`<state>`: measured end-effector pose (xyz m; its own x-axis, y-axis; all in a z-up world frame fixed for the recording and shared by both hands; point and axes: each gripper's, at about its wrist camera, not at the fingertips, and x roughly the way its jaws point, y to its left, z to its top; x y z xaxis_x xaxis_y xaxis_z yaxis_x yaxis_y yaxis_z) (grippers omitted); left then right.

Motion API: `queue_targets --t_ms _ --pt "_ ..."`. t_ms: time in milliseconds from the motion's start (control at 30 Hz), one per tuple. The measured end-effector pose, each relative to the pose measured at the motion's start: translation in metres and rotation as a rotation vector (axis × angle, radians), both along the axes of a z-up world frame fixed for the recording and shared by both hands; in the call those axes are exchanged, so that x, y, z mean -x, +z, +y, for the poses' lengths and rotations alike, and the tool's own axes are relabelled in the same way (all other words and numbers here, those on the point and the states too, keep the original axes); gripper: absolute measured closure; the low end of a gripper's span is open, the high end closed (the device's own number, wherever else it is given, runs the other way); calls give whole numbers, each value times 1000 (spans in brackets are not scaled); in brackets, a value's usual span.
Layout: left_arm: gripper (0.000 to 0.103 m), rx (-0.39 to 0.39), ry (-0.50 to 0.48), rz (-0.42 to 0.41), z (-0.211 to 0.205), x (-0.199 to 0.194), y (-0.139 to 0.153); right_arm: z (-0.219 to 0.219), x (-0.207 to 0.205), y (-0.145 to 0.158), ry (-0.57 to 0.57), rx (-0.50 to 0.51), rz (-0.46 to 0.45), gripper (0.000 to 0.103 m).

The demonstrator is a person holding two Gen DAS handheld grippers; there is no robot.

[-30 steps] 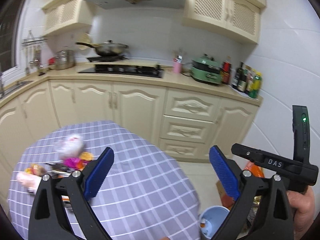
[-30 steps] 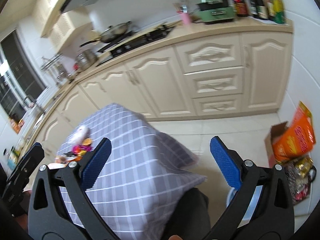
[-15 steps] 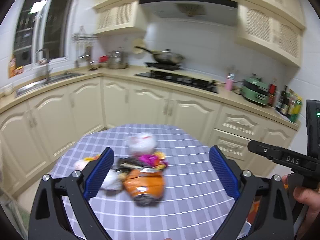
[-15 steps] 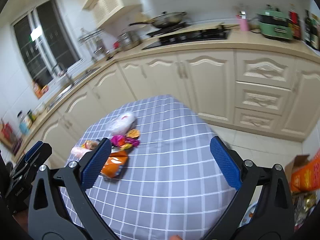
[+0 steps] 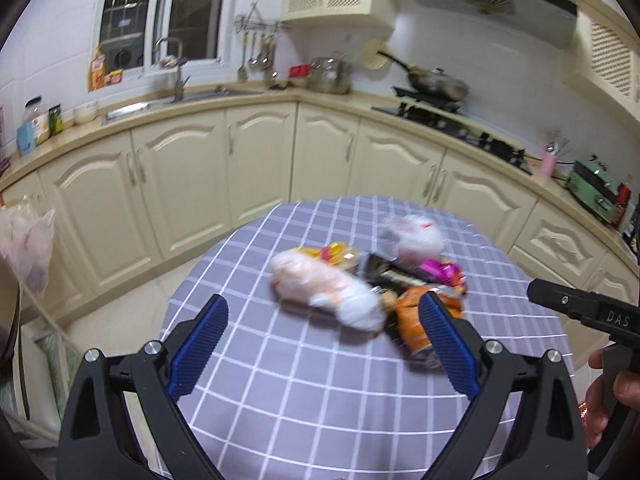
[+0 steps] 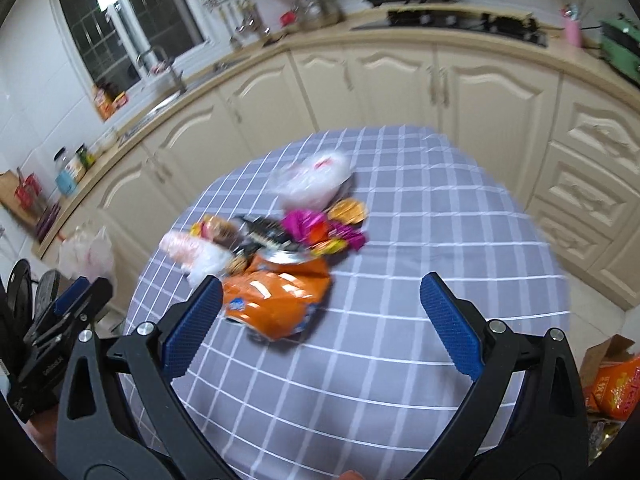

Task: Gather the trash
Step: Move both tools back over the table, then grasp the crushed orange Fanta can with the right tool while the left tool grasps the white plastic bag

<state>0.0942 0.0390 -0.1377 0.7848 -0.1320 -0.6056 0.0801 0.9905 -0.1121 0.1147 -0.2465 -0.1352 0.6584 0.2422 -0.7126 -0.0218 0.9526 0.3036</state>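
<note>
A heap of trash lies on a round table with a purple checked cloth [image 5: 304, 396] [image 6: 420, 240]. It holds an orange snack bag [image 6: 276, 300] [image 5: 414, 320], a pale pink plastic bag [image 5: 328, 284] [image 6: 192, 250], a white plastic bag [image 6: 312, 178] [image 5: 412, 234], magenta wrappers [image 6: 316, 226] [image 5: 440, 270] and a dark wrapper [image 5: 390, 274]. My left gripper [image 5: 324, 344] is open and empty, above the table in front of the pink bag. My right gripper [image 6: 320, 322] is open and empty, just before the orange bag.
Cream kitchen cabinets [image 5: 192, 184] curve behind the table, with a sink [image 5: 132, 110] and a stove [image 5: 452, 124]. A plastic bag [image 5: 28, 240] hangs at the left. A cardboard box with orange packets [image 6: 608, 380] stands on the floor at the right.
Both views have swung left and down onto the table. The trash heap now lies close in front of both grippers. Both grippers stay open.
</note>
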Motion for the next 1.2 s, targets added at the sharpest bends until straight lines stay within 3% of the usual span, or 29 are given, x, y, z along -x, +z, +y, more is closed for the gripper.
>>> queue_targets --t_ms 267,600,733,967,1200 --pt "9 0 33 59 15 -14 -25 54 -22 -29 74 62 98 6" --pt "9 2 30 101 17 -28 -43 69 -55 -64 31 97 199 6" --pt "9 2 28 111 14 -33 -47 68 -54 -75 64 59 192 12" --pt "9 -3 6 121 -3 -47 -50 54 -31 -71 77 4 143 12" --pt "9 6 -2 157 -28 -73 -63 21 -10 -58 23 -9 103 12"
